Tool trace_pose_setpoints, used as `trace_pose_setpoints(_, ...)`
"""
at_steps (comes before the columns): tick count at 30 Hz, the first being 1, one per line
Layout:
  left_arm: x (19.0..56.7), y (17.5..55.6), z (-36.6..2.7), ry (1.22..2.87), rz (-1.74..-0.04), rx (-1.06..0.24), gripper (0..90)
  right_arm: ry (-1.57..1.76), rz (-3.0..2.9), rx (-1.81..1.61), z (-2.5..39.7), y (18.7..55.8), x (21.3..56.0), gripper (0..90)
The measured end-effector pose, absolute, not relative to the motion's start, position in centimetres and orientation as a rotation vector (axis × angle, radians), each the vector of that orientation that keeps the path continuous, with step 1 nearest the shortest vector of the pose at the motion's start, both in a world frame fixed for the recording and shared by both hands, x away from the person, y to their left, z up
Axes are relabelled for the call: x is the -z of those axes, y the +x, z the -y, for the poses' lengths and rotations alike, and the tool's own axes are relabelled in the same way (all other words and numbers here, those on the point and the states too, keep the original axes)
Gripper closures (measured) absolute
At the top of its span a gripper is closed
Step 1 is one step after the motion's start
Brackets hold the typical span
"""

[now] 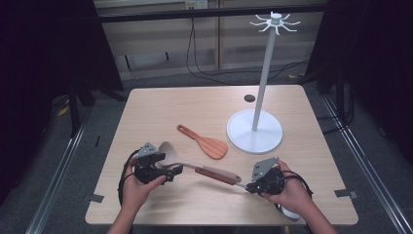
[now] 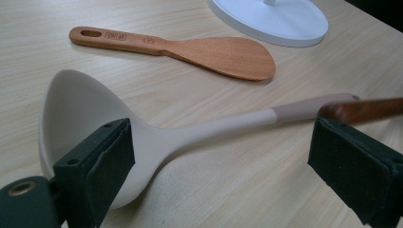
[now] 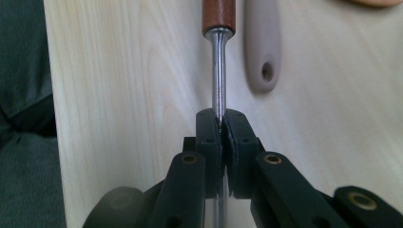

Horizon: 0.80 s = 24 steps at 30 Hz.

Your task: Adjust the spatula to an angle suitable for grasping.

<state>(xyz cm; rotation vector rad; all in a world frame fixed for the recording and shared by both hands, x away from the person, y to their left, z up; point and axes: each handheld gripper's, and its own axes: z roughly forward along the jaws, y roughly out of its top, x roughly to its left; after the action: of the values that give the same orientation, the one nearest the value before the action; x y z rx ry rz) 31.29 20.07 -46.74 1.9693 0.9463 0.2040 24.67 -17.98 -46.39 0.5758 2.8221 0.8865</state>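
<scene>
Steel utensil shaft [image 3: 218, 71] pinched in right gripper [image 3: 222, 124] jaws; left gripper [image 2: 223, 156] jaws gape.

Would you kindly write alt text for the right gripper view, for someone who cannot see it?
The right gripper has its black jaws shut on the thin metal shaft of a utensil with a reddish-brown wooden handle, over a pale wooden table. Beside the shaft lies the beige ladle handle, with a hanging hole at its end.

The wooden spatula [image 2: 190, 50] bears two small stamped marks on its handle, toward ten o'clock in the left gripper view; both are too small to read.
</scene>
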Motion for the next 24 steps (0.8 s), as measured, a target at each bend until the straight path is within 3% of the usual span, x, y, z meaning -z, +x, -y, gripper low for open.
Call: trace_pose_setpoints(24, 47.1, 31.3, -19.8, 1.986, -0.938, -0.192, 8.1, 0.883, -2.373, -1.353, 21.4, 24.8, 43.8, 86.0)
